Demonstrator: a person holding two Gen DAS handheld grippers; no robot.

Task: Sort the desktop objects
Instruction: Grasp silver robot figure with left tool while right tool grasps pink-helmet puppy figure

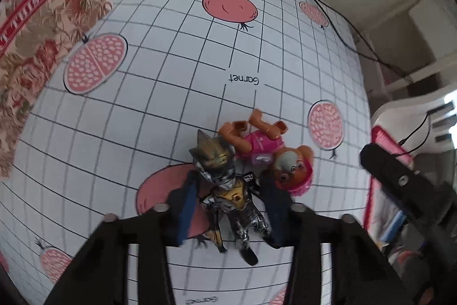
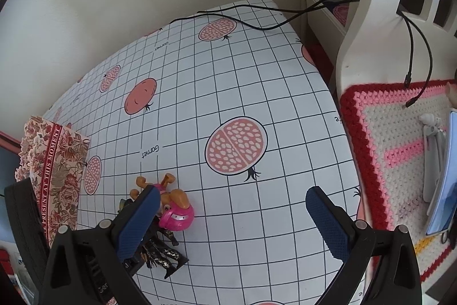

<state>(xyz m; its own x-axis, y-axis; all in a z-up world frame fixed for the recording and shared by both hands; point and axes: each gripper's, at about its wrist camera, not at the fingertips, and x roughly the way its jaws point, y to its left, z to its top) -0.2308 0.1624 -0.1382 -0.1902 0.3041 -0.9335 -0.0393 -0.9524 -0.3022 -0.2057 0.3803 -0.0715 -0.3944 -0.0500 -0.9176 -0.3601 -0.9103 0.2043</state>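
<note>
A silver and gold armoured figure point(image 1: 228, 187) lies on the gridded tablecloth point(image 1: 160, 93). My left gripper point(image 1: 231, 205) points down over it, with its blue pads point(image 1: 187, 207) against the figure's two sides. Touching the figure's upper right lies a pup toy in a pink outfit point(image 1: 262, 145), head toward me. In the right wrist view the pup toy point(image 2: 174, 207) and the armoured figure point(image 2: 162, 250) show partly behind the left finger point(image 2: 140, 219) of my right gripper point(image 2: 234, 219). That gripper hangs open above bare cloth, nothing between its fingers.
A floral gift box point(image 2: 54, 162) stands at the table's left. A black cable point(image 2: 257, 13) crosses the far edge. Right of the table are a white chair point(image 2: 371, 33), a pink and red crochet mat point(image 2: 400, 150) and a phone point(image 2: 445, 176).
</note>
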